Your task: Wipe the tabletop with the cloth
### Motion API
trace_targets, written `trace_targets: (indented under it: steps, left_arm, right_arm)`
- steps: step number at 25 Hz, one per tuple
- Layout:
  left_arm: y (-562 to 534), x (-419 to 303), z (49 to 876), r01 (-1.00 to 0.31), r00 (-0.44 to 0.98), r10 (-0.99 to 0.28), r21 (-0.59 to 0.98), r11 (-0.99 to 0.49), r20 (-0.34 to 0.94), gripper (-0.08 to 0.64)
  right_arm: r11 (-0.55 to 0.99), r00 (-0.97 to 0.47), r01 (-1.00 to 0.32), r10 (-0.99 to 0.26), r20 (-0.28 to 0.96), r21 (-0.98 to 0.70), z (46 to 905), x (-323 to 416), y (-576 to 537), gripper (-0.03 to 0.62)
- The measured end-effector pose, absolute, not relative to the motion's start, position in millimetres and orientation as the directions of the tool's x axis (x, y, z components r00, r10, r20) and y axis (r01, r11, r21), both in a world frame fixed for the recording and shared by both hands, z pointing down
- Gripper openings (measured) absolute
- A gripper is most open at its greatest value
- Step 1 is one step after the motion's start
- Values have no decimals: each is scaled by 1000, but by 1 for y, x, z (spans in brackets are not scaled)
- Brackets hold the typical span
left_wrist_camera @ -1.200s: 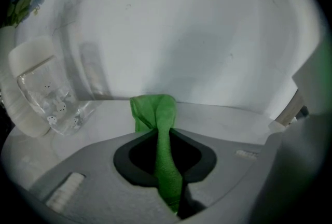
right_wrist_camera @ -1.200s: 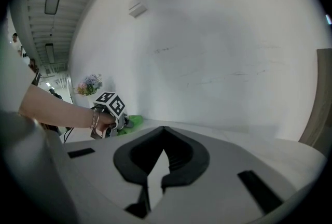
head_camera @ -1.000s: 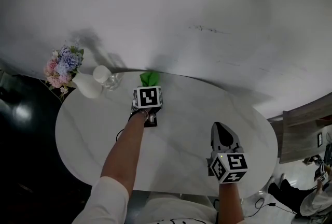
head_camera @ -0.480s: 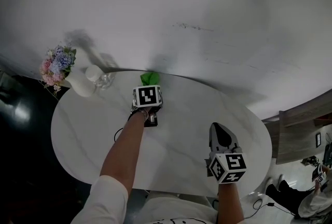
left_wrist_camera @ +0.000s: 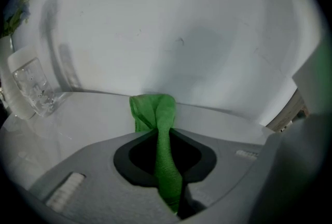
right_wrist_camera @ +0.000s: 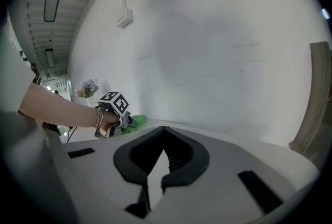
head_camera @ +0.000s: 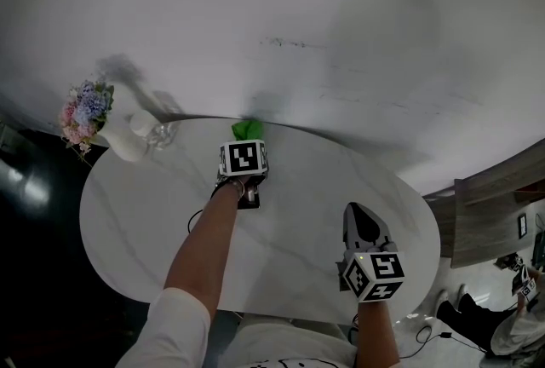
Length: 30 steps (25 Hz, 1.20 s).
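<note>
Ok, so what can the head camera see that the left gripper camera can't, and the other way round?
Only the head view shows the right gripper, held over the near side of the white table, and the person's arm. Only the left gripper view shows the left gripper with its tongs squeezed shut on the green cloth; from above, the marker cube hides that pinch. Both views show the cloth, the glass and the table.
</note>
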<state>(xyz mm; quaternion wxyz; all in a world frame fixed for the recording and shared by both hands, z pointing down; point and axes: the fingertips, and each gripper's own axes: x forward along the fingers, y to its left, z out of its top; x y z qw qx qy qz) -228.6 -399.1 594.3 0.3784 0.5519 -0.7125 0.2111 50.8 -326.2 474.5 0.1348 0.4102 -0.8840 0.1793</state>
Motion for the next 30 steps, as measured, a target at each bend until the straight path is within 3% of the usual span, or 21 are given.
trace_targets:
  steps: [30]
  left_arm:
    - [-429,-109,595,-977,-21,-645,123,177,764,54]
  right_arm:
    - [520,-567,-823,-726,389,-230,484,137,-319,-6]
